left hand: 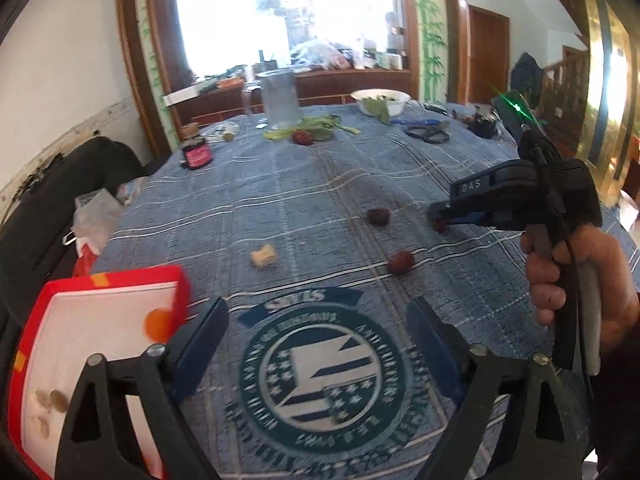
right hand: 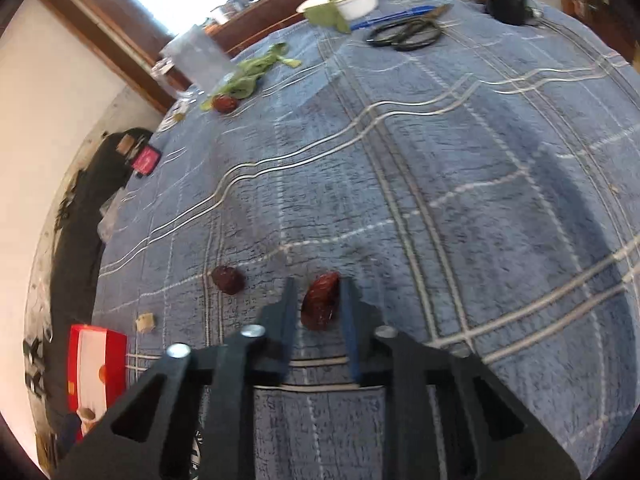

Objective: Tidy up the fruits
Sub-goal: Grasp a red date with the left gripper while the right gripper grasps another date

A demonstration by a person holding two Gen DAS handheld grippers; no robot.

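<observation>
- Step in hand: right gripper [right hand: 318,300] pinches a red date [right hand: 320,302] on the blue cloth [right hand: 440,184], its jaws pressed against the fruit.
- Left gripper [left hand: 316,344]: spread wide, empty, beside the red tray [left hand: 182,286].
- Next, by judgement: lift the date and carry it to the tray.
- Left view alone shows a third loose date [left hand: 401,262]; right view alone shows the pinch close up.

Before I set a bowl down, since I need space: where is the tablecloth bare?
Bare: the printed emblem patch beside the red tray, and the plaid stretch between the loose dates and scissors. Crowded: the far edge around the plastic jug and white bowl.
</observation>
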